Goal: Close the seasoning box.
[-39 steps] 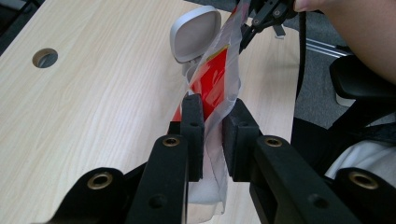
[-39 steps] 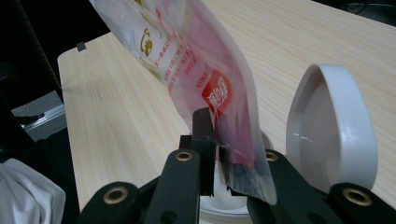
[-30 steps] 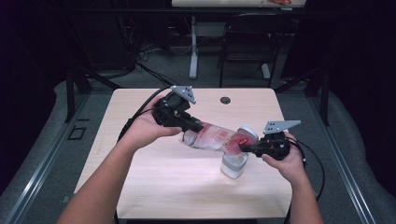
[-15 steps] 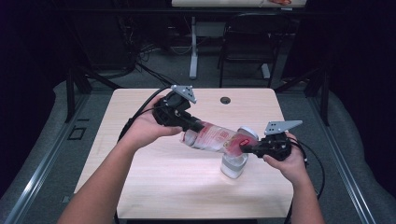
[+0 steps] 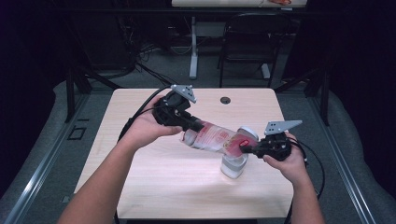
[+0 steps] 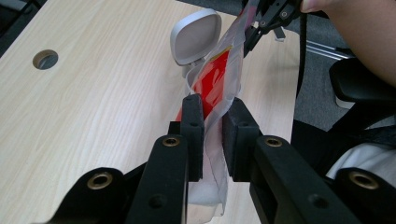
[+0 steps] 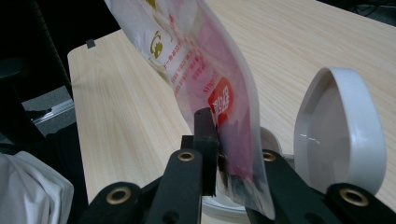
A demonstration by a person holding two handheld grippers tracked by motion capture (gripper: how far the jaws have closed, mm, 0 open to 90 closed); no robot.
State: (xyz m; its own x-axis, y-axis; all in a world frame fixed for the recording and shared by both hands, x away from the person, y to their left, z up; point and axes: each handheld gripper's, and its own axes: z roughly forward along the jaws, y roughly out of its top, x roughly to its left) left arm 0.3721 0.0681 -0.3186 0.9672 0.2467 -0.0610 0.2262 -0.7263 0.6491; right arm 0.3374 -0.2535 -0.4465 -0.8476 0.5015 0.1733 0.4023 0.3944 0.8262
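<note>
White container [image 5: 233, 164] stands right of centre in the high view, on the table [image 5: 140, 177], hinged lid [image 6: 195, 36] flipped open and upright; contents not visible. Pouch [image 5: 215, 139], clear with red print, is held between both grippers, slanting down toward the container mouth. Left gripper [image 5: 190, 125] clamps the pouch's upper end. Right gripper [image 5: 246, 148] pinches its lower end; its jaws have just been closing on the film. Pouch's lower tip is hidden behind the right jaws; print too blurred to read.
</note>
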